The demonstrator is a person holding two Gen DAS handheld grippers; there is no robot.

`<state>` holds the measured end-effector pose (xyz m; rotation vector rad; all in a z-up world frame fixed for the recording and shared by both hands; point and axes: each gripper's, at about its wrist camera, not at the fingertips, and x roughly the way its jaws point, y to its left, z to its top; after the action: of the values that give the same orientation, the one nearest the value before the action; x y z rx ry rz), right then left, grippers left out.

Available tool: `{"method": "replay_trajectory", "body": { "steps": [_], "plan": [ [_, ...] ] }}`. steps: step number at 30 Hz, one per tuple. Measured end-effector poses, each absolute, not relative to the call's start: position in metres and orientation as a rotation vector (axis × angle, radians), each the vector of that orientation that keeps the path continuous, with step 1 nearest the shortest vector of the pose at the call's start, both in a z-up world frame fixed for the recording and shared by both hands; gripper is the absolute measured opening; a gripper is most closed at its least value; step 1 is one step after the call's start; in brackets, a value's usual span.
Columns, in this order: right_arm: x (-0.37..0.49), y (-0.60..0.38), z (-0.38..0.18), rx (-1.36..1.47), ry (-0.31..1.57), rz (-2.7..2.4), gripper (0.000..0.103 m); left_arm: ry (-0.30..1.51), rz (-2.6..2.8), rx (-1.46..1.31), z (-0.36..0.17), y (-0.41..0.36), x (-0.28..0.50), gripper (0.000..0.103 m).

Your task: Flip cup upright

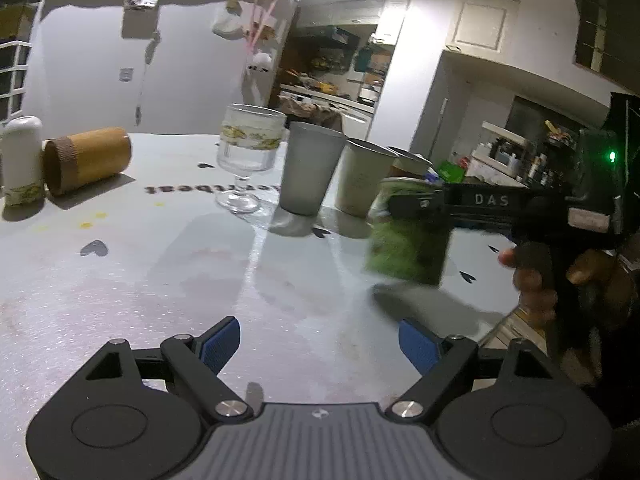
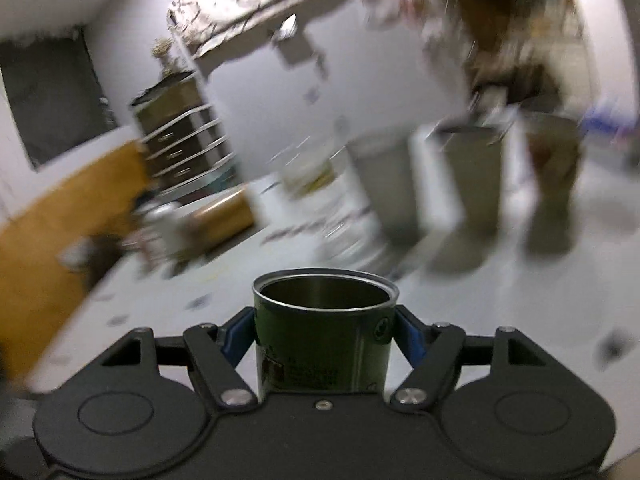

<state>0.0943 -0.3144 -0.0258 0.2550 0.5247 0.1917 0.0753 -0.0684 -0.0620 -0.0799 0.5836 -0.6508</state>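
A green cup (image 2: 324,344) with a steel inside is held between the blue pads of my right gripper (image 2: 320,328), mouth up and nearly upright. In the left wrist view the same cup (image 1: 408,240) is blurred and sits a little above the white table (image 1: 160,280) at the right, clamped by my right gripper (image 1: 416,216). My left gripper (image 1: 320,344) is open and empty, low over the near part of the table, left of the cup.
A row stands behind the cup: a stemmed glass (image 1: 250,152), a grey cup (image 1: 312,168), a beige cup (image 1: 364,176). A brown cylinder (image 1: 86,158) lies on its side beside a white bottle (image 1: 22,158) at the far left. The table edge runs at the right (image 1: 512,320).
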Motion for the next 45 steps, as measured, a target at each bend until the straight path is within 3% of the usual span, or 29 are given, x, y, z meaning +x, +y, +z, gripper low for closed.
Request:
{"method": "replay_trajectory", "body": {
  "steps": [4, 12, 27, 45],
  "plan": [
    [0.103, -0.334, -0.026, 0.077, 0.427, 0.022, 0.074, 0.554, -0.596, -0.075, -0.064, -0.066, 0.073, 0.087],
    [0.138, -0.38, -0.043, -0.012, 0.393, -0.217, 0.074, 0.529, -0.54, -0.055, -0.068, -0.064, 0.074, 0.087],
    [0.139, -0.412, -0.065, 0.077, 0.363, -0.335, 0.074, 0.482, -0.503, -0.054, -0.064, -0.074, 0.074, 0.087],
    [0.024, -0.372, -0.031, 0.163, 0.267, -0.232, 0.087, 0.427, -0.462, -0.055, -0.042, -0.091, 0.069, 0.087]
  ]
}}
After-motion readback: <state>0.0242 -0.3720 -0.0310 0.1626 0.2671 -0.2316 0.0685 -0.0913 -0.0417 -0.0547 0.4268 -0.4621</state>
